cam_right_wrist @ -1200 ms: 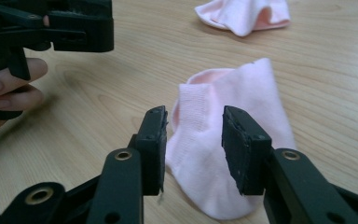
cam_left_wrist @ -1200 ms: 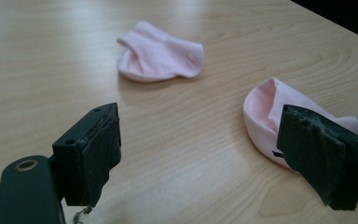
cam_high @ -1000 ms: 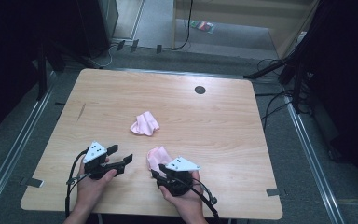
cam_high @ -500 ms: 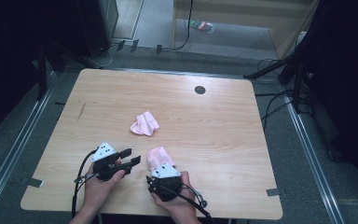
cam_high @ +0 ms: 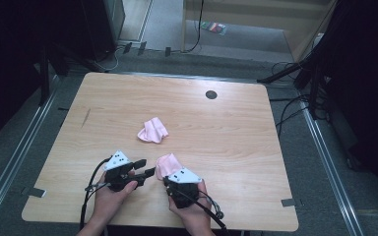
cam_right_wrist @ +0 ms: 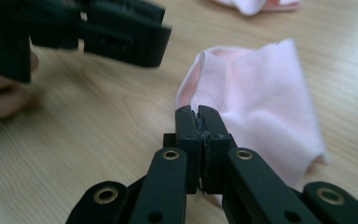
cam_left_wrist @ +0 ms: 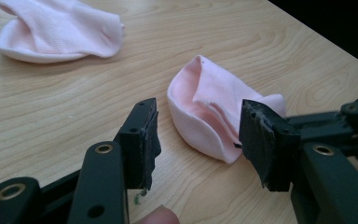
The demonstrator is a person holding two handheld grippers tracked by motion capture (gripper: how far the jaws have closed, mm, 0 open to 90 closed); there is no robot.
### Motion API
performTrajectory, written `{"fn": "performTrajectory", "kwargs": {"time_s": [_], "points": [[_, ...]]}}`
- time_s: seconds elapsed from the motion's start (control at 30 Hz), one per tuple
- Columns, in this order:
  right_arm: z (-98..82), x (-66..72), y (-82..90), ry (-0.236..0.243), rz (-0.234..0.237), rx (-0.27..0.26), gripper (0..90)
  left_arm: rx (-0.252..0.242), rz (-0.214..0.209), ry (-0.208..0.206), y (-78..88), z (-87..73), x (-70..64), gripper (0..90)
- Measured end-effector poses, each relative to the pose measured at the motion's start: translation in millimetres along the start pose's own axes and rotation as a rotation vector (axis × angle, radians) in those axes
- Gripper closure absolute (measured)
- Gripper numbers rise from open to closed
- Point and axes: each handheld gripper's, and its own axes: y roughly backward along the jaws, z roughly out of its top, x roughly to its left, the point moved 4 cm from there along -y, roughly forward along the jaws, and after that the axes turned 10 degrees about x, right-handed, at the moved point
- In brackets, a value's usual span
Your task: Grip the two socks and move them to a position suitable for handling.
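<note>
A small pink sock (cam_high: 166, 164) lies near the front of the wooden table (cam_high: 236, 147). My right gripper (cam_right_wrist: 198, 116) is shut on the rim of that sock (cam_right_wrist: 256, 107), having just closed there. My left gripper (cam_left_wrist: 198, 135) stands open to the sock's left, pointing at it. Its jaws have narrowed in the last second, and the sock (cam_left_wrist: 205, 107) lies just ahead of them, untouched by the pads. In the high view the left gripper (cam_high: 146, 167) and right gripper (cam_high: 169, 173) sit close together. A second pink sock (cam_high: 152, 131) lies crumpled farther back, also seen as the far sock (cam_left_wrist: 60, 28).
A dark round hole (cam_high: 210, 94) marks the table's far right part. The person's hands hold both grippers at the front edge, with cables (cam_high: 91, 196) trailing off it. Floor rails and more cables run beside the table.
The left gripper has moved right toward the near sock and its jaws have narrowed. The right gripper has turned onto the sock's edge and shut on it.
</note>
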Motion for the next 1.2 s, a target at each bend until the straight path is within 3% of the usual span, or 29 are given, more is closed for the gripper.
{"fn": "performTrajectory", "kwargs": {"time_s": [0.03, 0.2, 0.4, 0.47, 0.53, 0.57, 0.6, 0.63, 0.93, 1.0, 1.2], "points": [[2.6, -2.8, 6.0, -0.027, 0.016, -0.023, 89.5, 0.001, -0.007, 0.000, -1.2, 0.5, -1.8, 46.7], [6.1, -10.2, 14.9, -0.062, 0.025, -0.049, 89.5, 0.022, -0.004, 0.002, -8.4, 1.6, -6.9, 46.0], [9.8, -20.7, 22.7, -0.105, 0.039, -0.073, 89.4, 0.086, 0.096, 0.007, -26.4, 2.6, -14.5, 50.5], [11.2, -24.1, 25.4, -0.111, 0.045, -0.083, 89.4, 0.100, 0.145, 0.006, -31.1, 3.8, -13.5, 56.4], [12.9, -28.8, 29.6, -0.126, 0.044, -0.095, 89.4, 0.098, 0.138, 0.001, -30.9, 4.0, -11.6, 71.7], [14.6, -35.7, 34.7, -0.137, 0.032, -0.111, 89.4, 0.100, 0.140, 0.001, -29.7, 4.3, -10.3, 85.2], [14.6, -35.7, 34.7, -0.137, 0.032, -0.111, 89.4, 0.098, 0.126, 0.009, -27.7, 4.8, -8.1, 85.2], [15.8, -44.8, 40.6, -0.158, 0.019, -0.128, 89.4, 0.093, 0.089, 0.038, -21.8, 5.8, -2.4, 90.0], [10.3, -81.3, 56.2, -0.258, -0.007, -0.127, 90.0, 0.098, 0.094, 0.055, 8.4, 1.8, 15.6, 90.0], [6.6, -87.3, 55.5, -0.259, -0.028, -0.110, 90.0, 0.101, 0.080, 0.091, 15.6, -3.0, 17.7, 90.0], [-3.7, -98.6, 53.4, -0.289, -0.013, -0.058, 90.0, 0.133, 0.153, 0.040, 26.1, -12.0, 14.5, 90.0]]}}
